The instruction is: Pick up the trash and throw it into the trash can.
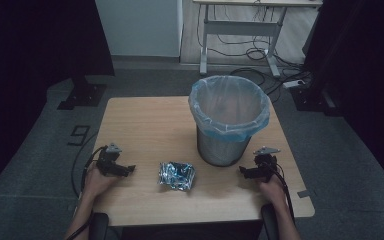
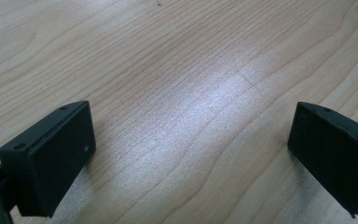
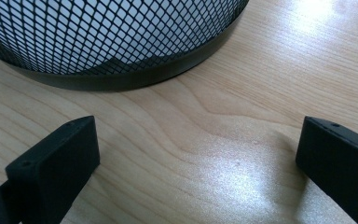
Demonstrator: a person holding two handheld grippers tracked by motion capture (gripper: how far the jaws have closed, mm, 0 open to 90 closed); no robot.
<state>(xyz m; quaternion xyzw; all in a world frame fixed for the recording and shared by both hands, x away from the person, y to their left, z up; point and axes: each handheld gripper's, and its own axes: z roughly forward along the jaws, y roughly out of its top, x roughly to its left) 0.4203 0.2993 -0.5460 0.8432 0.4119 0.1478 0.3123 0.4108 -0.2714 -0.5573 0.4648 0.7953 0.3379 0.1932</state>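
Near the table (image 1: 145, 117) edge, the crumpled foil wrapper (image 1: 176, 175) lies in front of the bin (image 1: 229, 120) (mesh, blue liner). Left of the wrapper, the left gripper (image 1: 128, 169) is spread; right of the bin's base, the right gripper (image 1: 243, 171) is spread too, both holding nothing.
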